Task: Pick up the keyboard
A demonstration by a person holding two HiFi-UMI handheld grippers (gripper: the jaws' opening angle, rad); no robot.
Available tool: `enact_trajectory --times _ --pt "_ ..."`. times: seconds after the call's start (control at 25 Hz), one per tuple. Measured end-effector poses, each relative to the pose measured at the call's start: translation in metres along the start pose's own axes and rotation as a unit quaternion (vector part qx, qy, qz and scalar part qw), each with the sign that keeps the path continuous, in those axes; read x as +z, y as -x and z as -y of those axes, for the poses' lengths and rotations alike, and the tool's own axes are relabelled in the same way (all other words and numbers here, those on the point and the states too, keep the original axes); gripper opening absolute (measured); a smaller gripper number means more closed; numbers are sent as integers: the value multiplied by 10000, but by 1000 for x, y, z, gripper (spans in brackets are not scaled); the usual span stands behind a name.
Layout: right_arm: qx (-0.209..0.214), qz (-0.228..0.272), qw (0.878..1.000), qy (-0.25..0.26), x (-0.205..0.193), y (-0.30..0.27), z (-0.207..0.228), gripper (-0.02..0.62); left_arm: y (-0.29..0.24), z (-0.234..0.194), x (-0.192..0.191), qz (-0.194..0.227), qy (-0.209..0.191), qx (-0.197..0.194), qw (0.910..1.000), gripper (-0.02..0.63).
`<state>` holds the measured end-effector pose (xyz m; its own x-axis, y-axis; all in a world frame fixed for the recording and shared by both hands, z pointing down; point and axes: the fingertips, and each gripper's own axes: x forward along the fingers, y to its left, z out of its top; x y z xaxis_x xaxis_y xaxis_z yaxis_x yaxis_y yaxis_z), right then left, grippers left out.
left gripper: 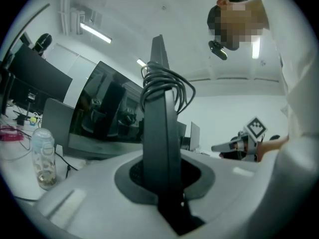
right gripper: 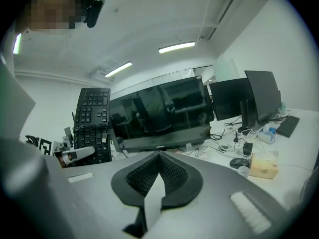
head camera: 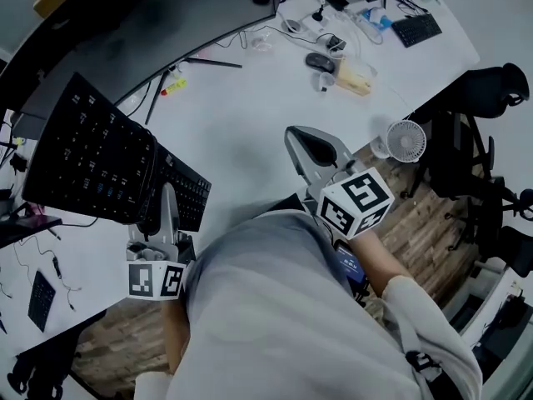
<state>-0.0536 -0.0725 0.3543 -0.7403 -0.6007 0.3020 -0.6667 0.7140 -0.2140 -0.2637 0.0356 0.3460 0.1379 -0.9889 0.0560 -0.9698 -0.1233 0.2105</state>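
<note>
A black keyboard [head camera: 92, 152] is lifted off the white desk [head camera: 241, 115] at the left and stands tilted on edge. My left gripper [head camera: 166, 200] is shut on its lower edge. In the left gripper view the keyboard [left gripper: 159, 133] stands edge-on between the jaws, with a coil of black cable wound round it. From the right gripper view, the keyboard [right gripper: 92, 118] stands upright at the left, cable wrapped across its lower half. My right gripper [head camera: 306, 146] hovers over the desk's near edge, apart from the keyboard. The right gripper [right gripper: 159, 159] is shut on nothing.
A wide dark monitor [right gripper: 159, 118] runs along the desk's back. A mouse [head camera: 319, 60], a tan box [head camera: 354, 77], cables and a second keyboard [head camera: 416, 29] lie far right. A small fan [head camera: 405, 140] and a black chair [head camera: 491, 90] stand right. A bottle [left gripper: 42, 158] stands left.
</note>
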Motion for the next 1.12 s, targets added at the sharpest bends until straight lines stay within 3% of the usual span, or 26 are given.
enact_trajectory --times 0.28,1.12 --pt "128 -76 9998 -113 0 10 3 0 1 -6 17 223 -55 163 9996 0" --pt "175 -366 9989 -231 -11 9 -4 0 0 4 12 62 -69 56 9999 0"
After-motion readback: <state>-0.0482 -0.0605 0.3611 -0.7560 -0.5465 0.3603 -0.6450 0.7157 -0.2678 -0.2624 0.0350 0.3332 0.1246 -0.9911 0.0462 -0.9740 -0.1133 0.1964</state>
